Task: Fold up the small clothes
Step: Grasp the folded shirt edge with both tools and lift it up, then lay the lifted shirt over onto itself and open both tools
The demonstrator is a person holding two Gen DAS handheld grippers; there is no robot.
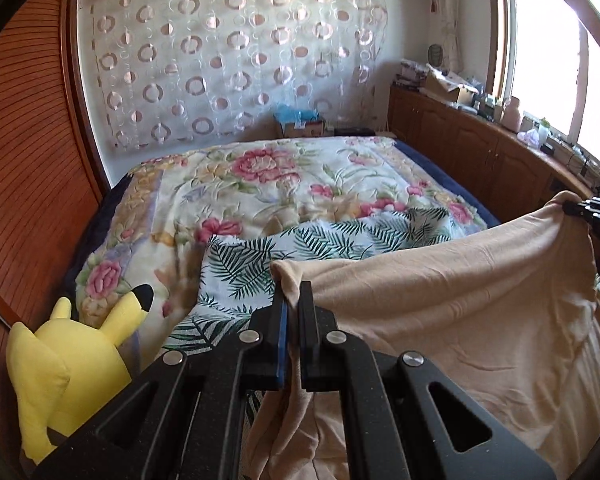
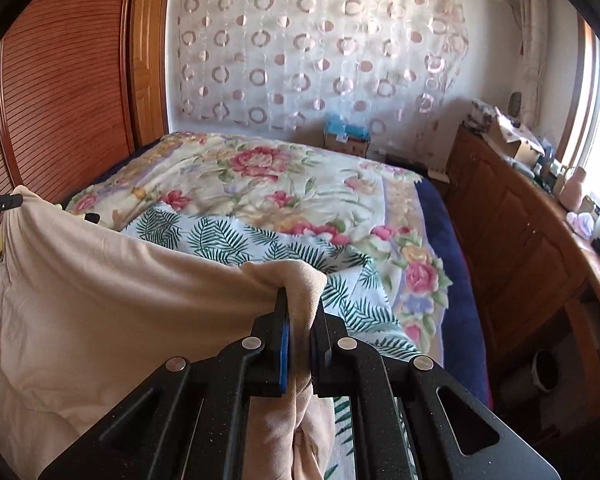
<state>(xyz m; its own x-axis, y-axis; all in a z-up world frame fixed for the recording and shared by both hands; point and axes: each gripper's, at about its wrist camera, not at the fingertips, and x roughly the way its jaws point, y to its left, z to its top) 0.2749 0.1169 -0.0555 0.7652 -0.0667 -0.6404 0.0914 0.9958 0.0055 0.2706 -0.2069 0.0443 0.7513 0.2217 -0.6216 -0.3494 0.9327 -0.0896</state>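
Observation:
A peach-beige garment (image 1: pixel 452 304) hangs stretched between my two grippers above the bed. My left gripper (image 1: pixel 294 300) is shut on one top corner of it. My right gripper (image 2: pixel 300 304) is shut on the other top corner, with cloth bunched between the fingers. In the left wrist view the right gripper (image 1: pixel 580 208) shows at the far right, holding the cloth's edge. In the right wrist view the left gripper (image 2: pixel 4 202) shows at the far left, and the garment (image 2: pixel 112 292) sags between the two. Its lower part drapes down out of sight.
The bed carries a floral quilt (image 1: pixel 260 184) and a palm-leaf sheet (image 1: pixel 268 256). A yellow plush toy (image 1: pixel 72 356) sits at the bed's left edge by the wooden wardrobe (image 1: pixel 24 160). A wooden cabinet (image 2: pixel 516 232) with clutter runs along the right under the window.

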